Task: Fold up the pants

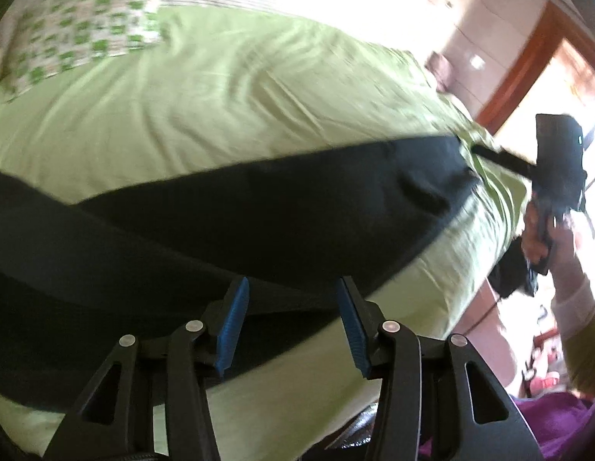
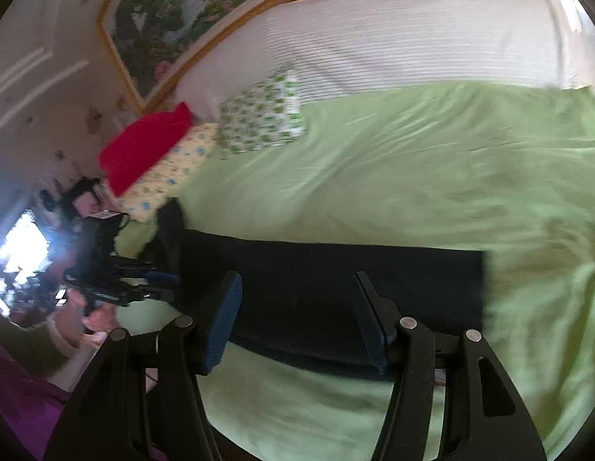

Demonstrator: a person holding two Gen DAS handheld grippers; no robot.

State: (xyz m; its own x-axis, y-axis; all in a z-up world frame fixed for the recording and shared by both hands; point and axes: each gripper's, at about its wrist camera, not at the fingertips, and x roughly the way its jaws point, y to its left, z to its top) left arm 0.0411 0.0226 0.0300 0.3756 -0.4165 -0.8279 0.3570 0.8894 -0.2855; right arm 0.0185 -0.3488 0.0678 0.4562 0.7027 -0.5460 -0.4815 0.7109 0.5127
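Black pants (image 1: 259,215) lie flat across the green bed sheet (image 1: 220,96), and in the right wrist view the pants (image 2: 336,280) show as a dark band with a straight right edge. My left gripper (image 1: 291,284) is open, its blue pads just above the pants near the bed's front edge. My right gripper (image 2: 297,280) is open over the pants, holding nothing. The right gripper also shows at the far right of the left wrist view (image 1: 489,153), by the pants' end. The left gripper shows in the right wrist view (image 2: 159,280), at the pants' left end.
A green-patterned pillow (image 2: 263,115), a yellow pillow (image 2: 170,169) and a red cushion (image 2: 143,146) lie at the head of the bed. A white headboard (image 2: 413,38) and a framed picture (image 2: 190,7) stand behind. A wooden door frame (image 1: 528,61) is at the right.
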